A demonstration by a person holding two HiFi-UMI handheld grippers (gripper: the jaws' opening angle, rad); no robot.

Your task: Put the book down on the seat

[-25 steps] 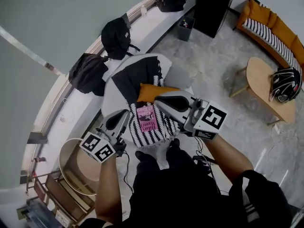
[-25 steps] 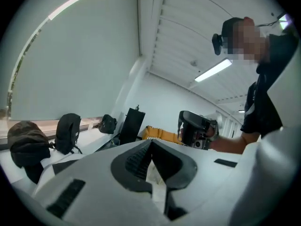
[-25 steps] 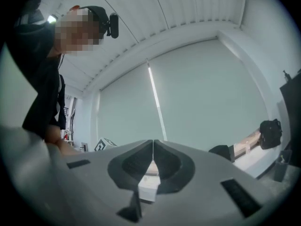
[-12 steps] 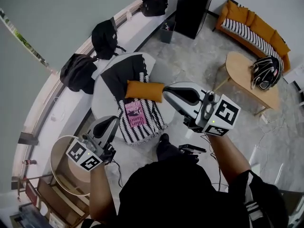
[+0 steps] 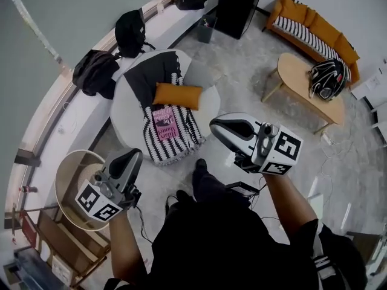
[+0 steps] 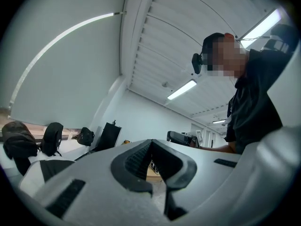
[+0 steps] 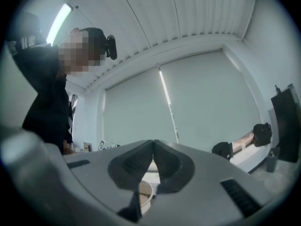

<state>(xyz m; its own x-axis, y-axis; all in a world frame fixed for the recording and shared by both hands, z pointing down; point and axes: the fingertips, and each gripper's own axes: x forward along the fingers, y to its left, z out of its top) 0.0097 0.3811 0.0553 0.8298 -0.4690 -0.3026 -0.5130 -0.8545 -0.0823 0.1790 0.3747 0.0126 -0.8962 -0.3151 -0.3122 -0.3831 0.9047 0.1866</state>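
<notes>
Both grippers are clear of the seat, and neither carries anything. The left gripper (image 5: 130, 156) has its jaws pressed together with nothing between them; its own view confirms this. The right gripper (image 5: 216, 127) is likewise closed and empty.

Edges and clearance: the round white seat (image 5: 208, 106) lies ahead of both grippers, its near rim falling between them. Ahead and to the left of the left gripper, the curved window ledge (image 5: 72, 110) with dark backpacks (image 5: 94, 71) stands close to the seat's far side. A round tub-like stand (image 5: 65, 173) sits just beside the left gripper, on its outer side. To the right of the right gripper, marble floor (image 5: 242, 77) runs open as far as a low wooden table (image 5: 299, 80) bearing a helmet (image 5: 326, 78).

The book (image 5: 164, 123), pink-covered, lies flat on a striped throw (image 5: 184, 139) on the seat, just short of an orange cushion (image 5: 177, 95). It sits ahead of both grippers and between them: forward and right of the left gripper, forward and left of the right. Neither gripper touches it.
</notes>
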